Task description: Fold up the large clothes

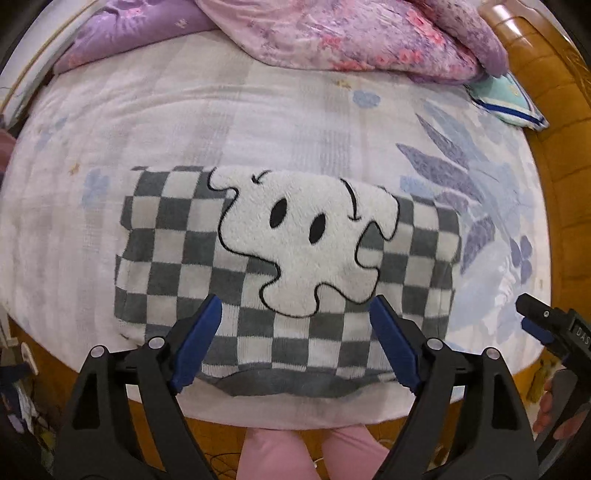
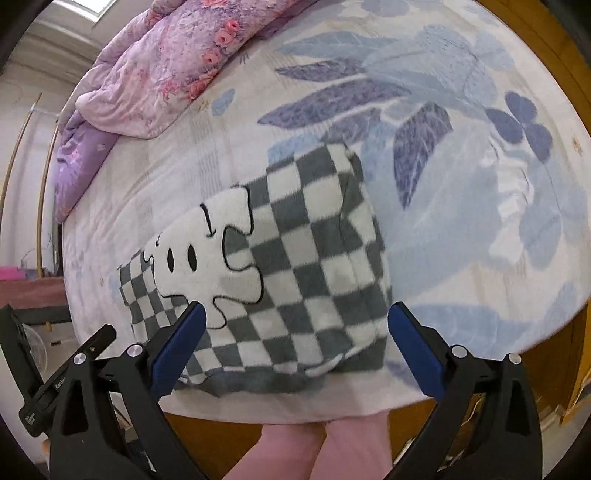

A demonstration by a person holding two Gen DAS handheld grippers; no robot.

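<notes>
Lying folded near the front edge of a bed [image 1: 207,110] is a grey-and-white checkered sweater [image 1: 177,258] with a fluffy white ghost-like patch [image 1: 306,240] bearing two black oval eyes. The sheet beneath is pale, printed with blue and purple leaves.

From the left wrist camera the sweater is seen almost square-on, forming a wide rectangle whose long axis runs left to right along the bed's front edge, with its dark grey hem [image 1: 295,384] nearest the camera. This view alone shows a small teal pouch with a blue border [image 1: 506,99] at the far right of the bed, beside a wooden bed frame [image 1: 561,147], and the tip of the other gripper at the lower right. A pink floral quilt [image 1: 351,33] is heaped at the back.

From the right wrist camera the sweater [image 2: 317,258] appears slanted, its long axis running from lower left to upper right, the patch [image 2: 207,258] toward the left. This view alone shows a wall and window at upper left, and more of the leaf print to the right.

Pink trouser legs [image 2: 332,446] of the person stand below the bed edge in both views.

The left gripper [image 1: 295,310] hangs above the sweater's near edge, its blue-padded fingers [image 1: 199,343] spread wide, holding nothing. The right gripper [image 2: 295,317] hangs likewise, fingers [image 2: 177,343] spread wide and empty, clear of the cloth.
</notes>
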